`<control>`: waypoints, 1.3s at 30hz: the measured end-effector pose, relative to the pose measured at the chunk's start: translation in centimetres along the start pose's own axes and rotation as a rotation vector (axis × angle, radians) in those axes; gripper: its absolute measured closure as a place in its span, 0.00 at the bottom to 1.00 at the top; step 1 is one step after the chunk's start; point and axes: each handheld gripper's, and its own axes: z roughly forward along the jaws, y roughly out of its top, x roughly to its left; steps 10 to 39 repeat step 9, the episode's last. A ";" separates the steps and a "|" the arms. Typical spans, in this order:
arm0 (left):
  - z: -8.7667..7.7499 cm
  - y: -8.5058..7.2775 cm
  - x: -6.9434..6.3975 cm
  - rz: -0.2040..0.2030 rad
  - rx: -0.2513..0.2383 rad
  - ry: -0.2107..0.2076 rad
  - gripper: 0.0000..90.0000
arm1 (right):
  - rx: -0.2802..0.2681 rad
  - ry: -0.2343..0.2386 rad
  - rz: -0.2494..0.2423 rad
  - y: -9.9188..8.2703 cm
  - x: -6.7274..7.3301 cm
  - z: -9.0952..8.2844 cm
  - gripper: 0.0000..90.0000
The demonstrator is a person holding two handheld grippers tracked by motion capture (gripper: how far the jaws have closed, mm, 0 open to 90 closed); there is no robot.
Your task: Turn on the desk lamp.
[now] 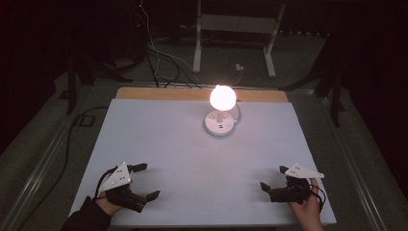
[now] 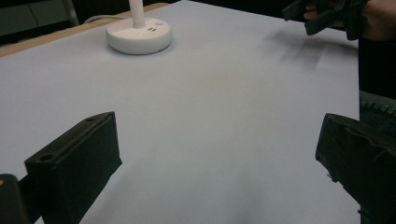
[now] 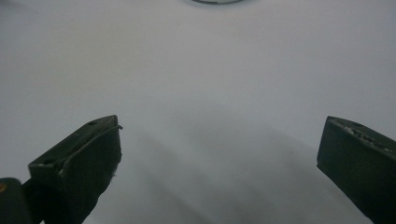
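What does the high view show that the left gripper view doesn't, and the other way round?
High view alone: the lamp's glowing bulb, the left gripper seen from above, and the stand on the floor beyond the table.

Left gripper view alone: two small buttons close up on the lamp base.

Both: the white table, the base, and the right gripper, its jaws apart.

Left gripper [image 1: 145, 181] – fingers spread wide, empty; right gripper [image 1: 273, 177] – likewise, low.

lamp [image 1: 221, 111] — white, globe lit | upright on round base | far centre of table, apart from both tools
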 end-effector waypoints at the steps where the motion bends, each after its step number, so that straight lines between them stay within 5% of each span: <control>1: 0.0 0.0 0.0 0.003 0.003 0.002 0.00 | 0.002 -0.003 0.000 -0.1 0.0 0.0 0.00; 39: 0.0 0.0 0.0 0.003 0.003 0.002 0.00 | 0.016 -0.006 -0.005 -0.1 -0.2 0.4 0.00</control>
